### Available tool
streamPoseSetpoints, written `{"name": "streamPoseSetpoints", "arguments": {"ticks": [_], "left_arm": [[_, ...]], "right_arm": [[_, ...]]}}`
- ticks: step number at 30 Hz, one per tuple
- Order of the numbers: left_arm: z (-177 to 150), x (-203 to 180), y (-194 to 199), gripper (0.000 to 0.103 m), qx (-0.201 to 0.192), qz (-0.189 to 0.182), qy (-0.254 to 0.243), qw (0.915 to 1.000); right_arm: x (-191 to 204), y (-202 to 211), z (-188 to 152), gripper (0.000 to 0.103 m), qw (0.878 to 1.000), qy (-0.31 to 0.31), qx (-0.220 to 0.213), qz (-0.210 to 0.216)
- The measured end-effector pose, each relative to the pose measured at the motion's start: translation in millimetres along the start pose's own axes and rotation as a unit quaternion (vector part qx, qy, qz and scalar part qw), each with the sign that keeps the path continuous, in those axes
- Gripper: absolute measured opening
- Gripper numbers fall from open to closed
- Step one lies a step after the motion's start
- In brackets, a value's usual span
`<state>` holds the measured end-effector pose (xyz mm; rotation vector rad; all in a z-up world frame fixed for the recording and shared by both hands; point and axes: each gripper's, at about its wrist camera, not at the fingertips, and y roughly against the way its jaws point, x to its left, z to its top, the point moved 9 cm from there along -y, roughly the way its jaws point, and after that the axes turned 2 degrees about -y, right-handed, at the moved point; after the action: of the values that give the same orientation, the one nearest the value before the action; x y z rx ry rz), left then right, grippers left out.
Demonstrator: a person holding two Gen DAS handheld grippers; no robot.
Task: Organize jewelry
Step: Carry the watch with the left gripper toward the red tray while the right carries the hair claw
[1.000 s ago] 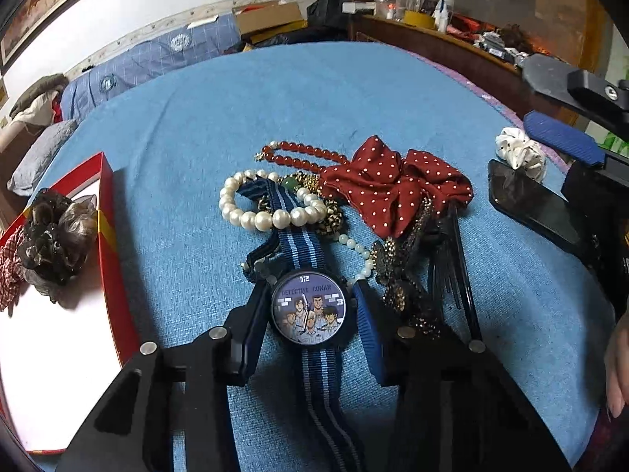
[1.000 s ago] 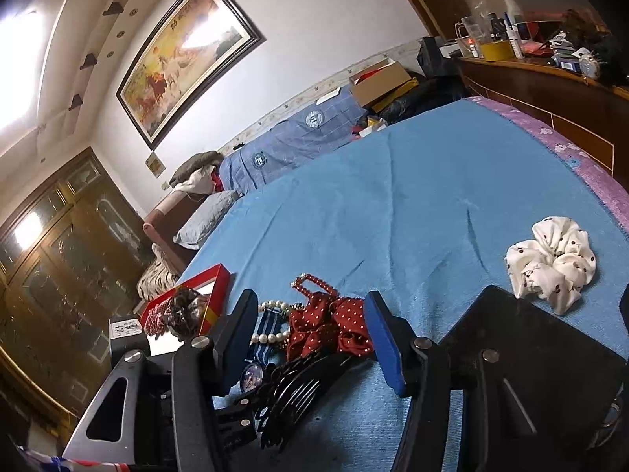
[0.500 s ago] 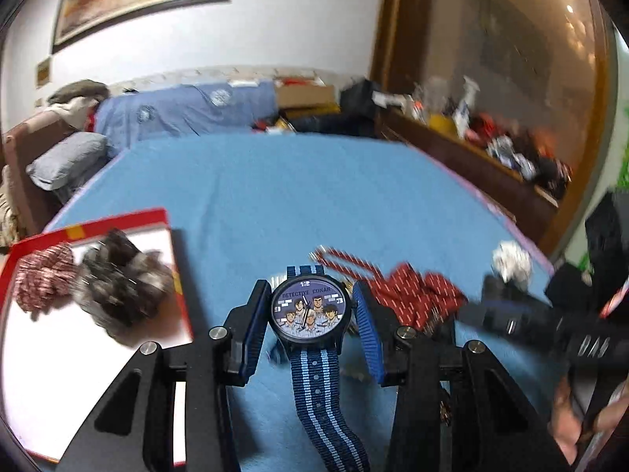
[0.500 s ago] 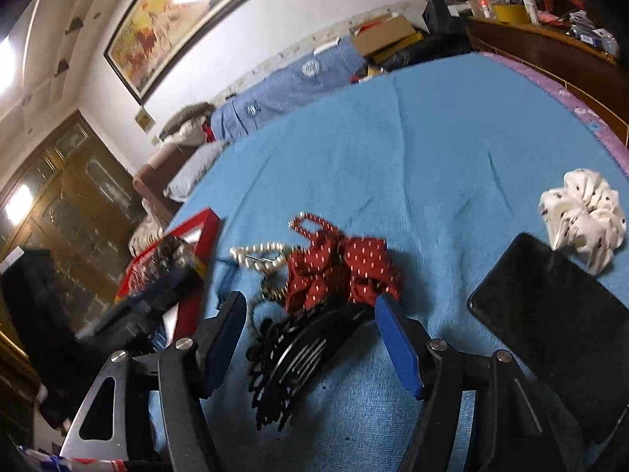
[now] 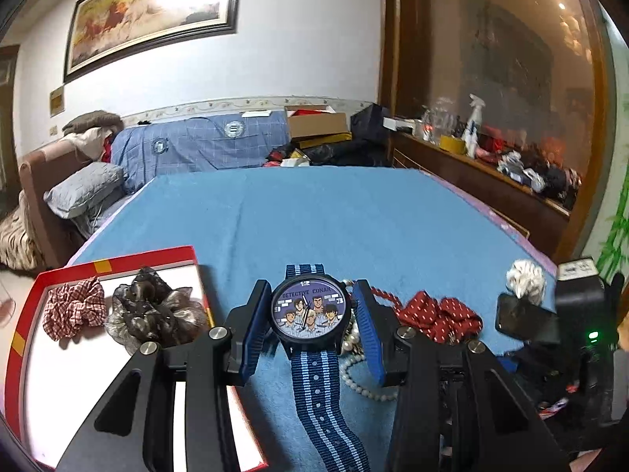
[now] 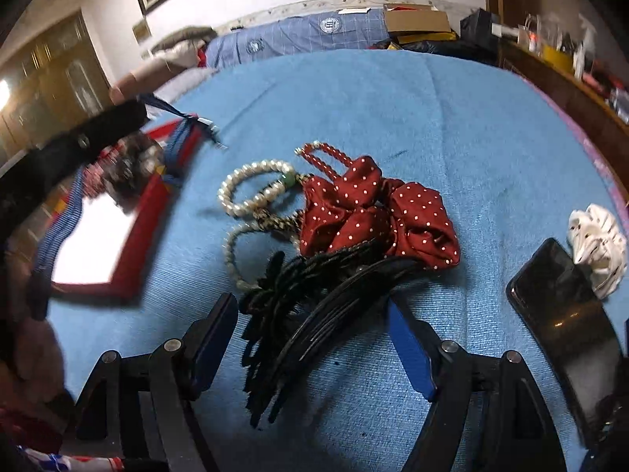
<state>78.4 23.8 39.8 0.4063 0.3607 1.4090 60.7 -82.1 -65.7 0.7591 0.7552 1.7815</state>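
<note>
1. Room: bedroom w/ a bed under a blue cover [image 5: 354, 212], framed painting [image 5: 153, 11] on the far wall, wooden sideboard w/ clutter on the right, pillows and folded blue bedding at the far end.
2. Left gripper [image 5: 312, 316] is clamped on the watch [image 5: 311, 312]: pads press both sides of the case, dial faces the camera, striped blue strap hangs down toward the near edge. Watch is held above the cover, just right of the red tray [image 5: 129, 260].
3. Tray sits near-left; it holds a checked red scrunchie [image 5: 74, 306] and a dark sheer scrunchie [image 5: 153, 312], side by side at its far end. White floor of the tray is bare nearer the camera.
4. Right gripper [image 6: 314, 338] has its jaws opening; the black hair comb [image 6: 314, 314] lies between them on the cover, pads not touching it.
5. Pile beyond the comb: red polka-dot scrunchie [image 6: 373, 212], pearl bracelet [image 6: 251, 185], red bead strand [image 6: 326, 157], all touching or overlapping. White scrunchie [image 6: 597, 244] and a dark phone [image 6: 562, 306] lie far right, touching.
6. Step in hand, as judged: carry the watch left over the tray, set it flat on the bare white part, clear of the scrunchies, let the strap land first, then release.
7. For the right: centre the comb between the pads before closing; its teeth are tangled near the pile, so a slow lift avoids dragging pearls along.
8. Readable writing: dial says "DETECTIVE CONAN" w/ a "12" on top. Round emblems on the bedding are too small to read.
</note>
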Motion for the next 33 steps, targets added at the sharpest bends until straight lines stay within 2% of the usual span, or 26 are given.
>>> {"name": "streamPoseSetpoints", "arguments": {"ticks": [2,3,4,6,7,10,15,18,22,33], "left_arm": [[-1.5,-4.3,-1.5,0.041,0.002,0.000,-0.006,1.0000],[-2.3,-4.5,-2.1,0.041,0.003,-0.001,-0.005,1.0000],[-3.3,-4.1,-2.5,0.041,0.005,-0.002,-0.004,1.0000],[-4.8,-4.4,-4.2,0.041,0.010,-0.006,-0.003,0.9999],[-5.0,-4.0,-4.4,0.041,0.010,-0.005,-0.004,0.9999],[-6.2,-5.4,-6.4,0.041,0.012,-0.004,-0.006,0.9999],[-9.4,-5.0,-9.1,0.041,0.020,-0.010,-0.003,0.9997],[-8.7,-5.5,-7.4,0.041,0.017,-0.012,-0.003,0.9998],[-8.5,-5.9,-5.5,0.041,0.013,-0.013,-0.004,0.9998],[-8.7,-7.0,-0.6,0.041,0.001,0.001,-0.014,0.9999]], "right_arm": [[-1.2,-3.2,0.4,0.081,1.000,0.009,0.000,-0.013],[-0.8,-2.6,2.0,0.077,1.000,0.009,-0.003,-0.015],[-2.3,-1.7,2.4,0.071,1.000,0.008,-0.009,-0.014],[-4.5,1.1,3.4,0.046,1.000,0.008,-0.012,-0.011],[-6.7,2.1,3.7,0.041,1.000,0.006,-0.014,-0.010],[-11.1,6.3,3.7,0.036,1.000,-0.006,-0.018,0.005],[-11.4,22.8,13.8,0.035,0.998,-0.028,-0.054,0.035],[-9.9,42.5,26.3,0.035,0.993,-0.035,-0.100,0.057],[-8.2,56.6,31.4,0.035,0.989,-0.037,-0.131,0.056],[-6.2,61.1,31.1,0.035,0.987,-0.046,-0.138,0.062]]}}
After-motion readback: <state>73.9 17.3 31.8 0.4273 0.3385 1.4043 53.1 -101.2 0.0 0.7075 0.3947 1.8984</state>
